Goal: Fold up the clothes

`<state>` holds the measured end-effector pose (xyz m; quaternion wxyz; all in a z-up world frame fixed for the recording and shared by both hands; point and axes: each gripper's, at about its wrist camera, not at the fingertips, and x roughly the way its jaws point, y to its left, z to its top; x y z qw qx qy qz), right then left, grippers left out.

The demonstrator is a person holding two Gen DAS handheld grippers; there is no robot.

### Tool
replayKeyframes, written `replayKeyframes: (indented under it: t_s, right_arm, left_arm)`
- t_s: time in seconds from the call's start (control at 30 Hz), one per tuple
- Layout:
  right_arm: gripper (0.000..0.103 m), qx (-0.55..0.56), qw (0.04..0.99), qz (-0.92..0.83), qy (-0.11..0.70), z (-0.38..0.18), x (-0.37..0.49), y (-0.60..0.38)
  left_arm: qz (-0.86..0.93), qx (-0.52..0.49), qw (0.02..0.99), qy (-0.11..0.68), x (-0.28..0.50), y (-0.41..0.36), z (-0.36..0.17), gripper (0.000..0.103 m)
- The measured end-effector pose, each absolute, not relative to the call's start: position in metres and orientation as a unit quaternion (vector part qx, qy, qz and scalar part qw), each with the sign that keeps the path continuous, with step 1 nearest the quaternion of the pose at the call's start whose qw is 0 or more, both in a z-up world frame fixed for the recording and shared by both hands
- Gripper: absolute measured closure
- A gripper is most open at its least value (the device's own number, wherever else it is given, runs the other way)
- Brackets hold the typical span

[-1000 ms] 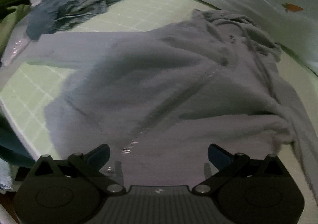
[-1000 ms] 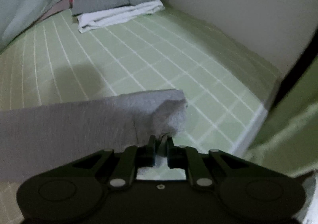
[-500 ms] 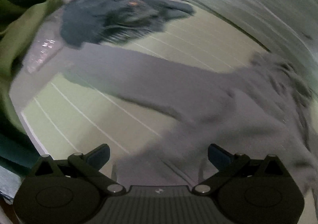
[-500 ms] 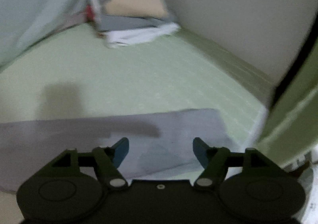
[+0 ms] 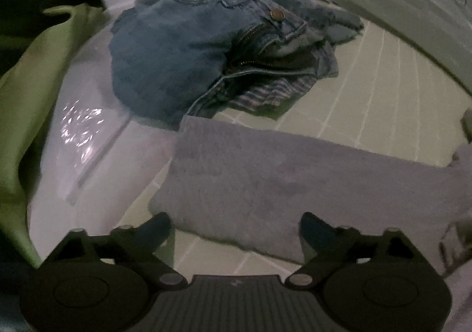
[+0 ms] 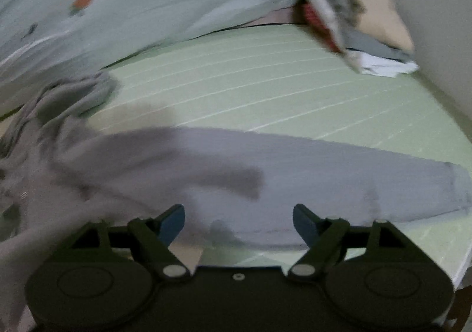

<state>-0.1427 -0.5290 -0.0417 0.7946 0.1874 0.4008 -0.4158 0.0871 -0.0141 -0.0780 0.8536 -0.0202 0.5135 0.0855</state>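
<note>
Sleeves of the soft, floppy grey hoodie [image 5: 295,181] lay flat, so I judged their ends best to grab, both my left tool [image 5: 234,228] and right tool [image 6: 239,221] wide open, holding nothing.

- Bed [image 6: 265,81] with pale green sheet, thin white grid lines, fills mid-frame in right wrist view.
- Plain beige wall [image 6: 436,7] at 2 o'clock, meets the bed edge.
- Light grey-white curtain [image 6: 162,1] with small carrot print at 10–12 o'clock, hangs along the far bed side.
- Left wrist view: green fabric [image 5: 35,72] bunched at 9–10 o'clock.
- Glossy white surface [image 5: 88,131] at 8–9 o'clock, specular glints.
- Dim light, soft shadows, motion blur.
</note>
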Motion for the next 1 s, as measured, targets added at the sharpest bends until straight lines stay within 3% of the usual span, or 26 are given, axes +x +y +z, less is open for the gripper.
replayKeyframes:
  t_s: [0.13, 0.2, 0.27, 0.33, 0.83, 0.93, 1.0]
  right_arm:
    - [0.022, 0.178, 0.797, -0.4, 0.417, -0.045, -0.121, -0.502]
    - [0.022, 0.178, 0.794, -0.4, 0.422, -0.047, -0.118, -0.5]
    - [0.022, 0.178, 0.791, -0.4, 0.427, -0.049, -0.115, -0.497]
    - [0.022, 0.179, 0.788, -0.4, 0.432, -0.051, -0.112, -0.495]
    - [0.021, 0.154, 0.786, -0.398, 0.448, -0.053, -0.107, -0.506]
    - [0.021, 0.156, 0.79, -0.391, 0.446, -0.051, -0.104, -0.514]
    - [0.021, 0.155, 0.796, -0.385, 0.441, -0.047, -0.098, -0.519]
  left_arm:
    - [0.06, 0.006, 0.868, 0.493, 0.085, -0.015, -0.079, 0.028]
    - [0.048, 0.019, 0.875, 0.481, 0.083, -0.015, -0.076, 0.054]
    - [0.045, 0.027, 0.878, 0.475, 0.084, -0.011, -0.075, 0.073]
    - [0.044, 0.026, 0.881, 0.471, 0.084, -0.004, -0.073, 0.084]
    - [0.248, 0.025, 0.859, 0.447, 0.08, 0.064, -0.057, 0.086]
    - [0.244, 0.012, 0.852, 0.462, 0.081, 0.055, -0.049, 0.08]
    - [0.223, 0.019, 0.863, 0.453, 0.079, 0.034, -0.034, 0.052]
